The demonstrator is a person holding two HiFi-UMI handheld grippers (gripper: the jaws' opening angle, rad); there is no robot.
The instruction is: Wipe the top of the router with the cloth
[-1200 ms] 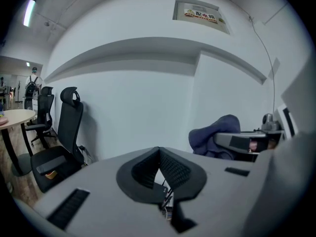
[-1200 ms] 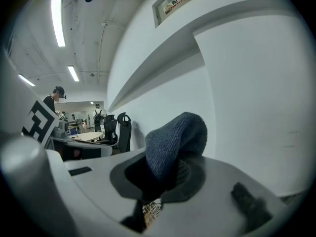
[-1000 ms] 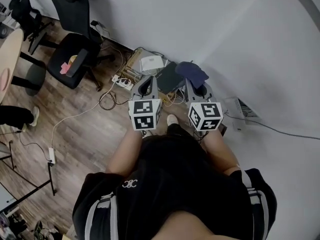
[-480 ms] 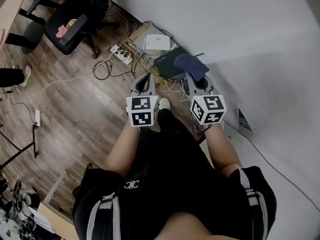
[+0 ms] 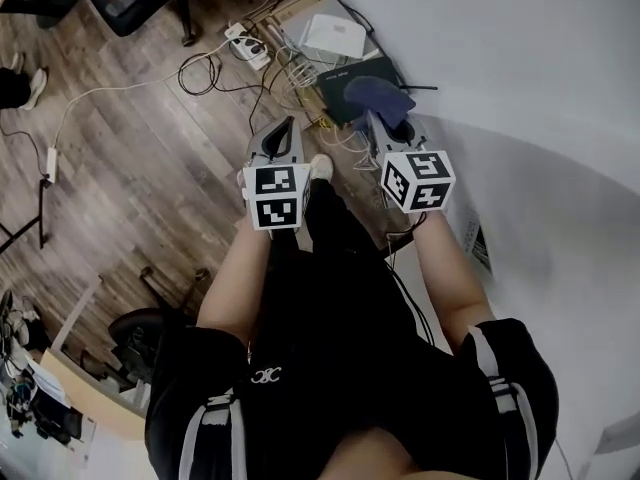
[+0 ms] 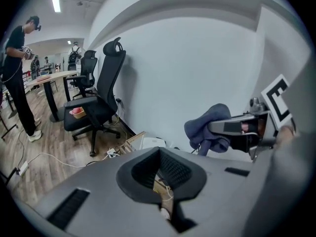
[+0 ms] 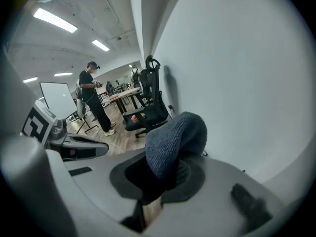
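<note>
I've brought my right claw [image 5: 381, 118], gripping the cloth [image 5: 377, 98], nearer the router [image 5: 336, 76], with my left claw [image 5: 284, 128] closed and empty, so wiping can start.

1. A plain white wall [image 5: 520, 58] meets a wood-plank floor [image 5: 130, 158].
2. Loose cables [image 5: 200, 73] and a white power strip [image 5: 243, 45] lie on the floor close to the wall.
3. A black office chair [image 6: 109, 78] with a headrest stands beside the wall, and a pale table [image 6: 52, 75] stands beyond it.
4. Strip lights [image 7: 55, 21] glow on the ceiling, and a whiteboard [image 7: 58, 98] stands farther back in the room.
</note>
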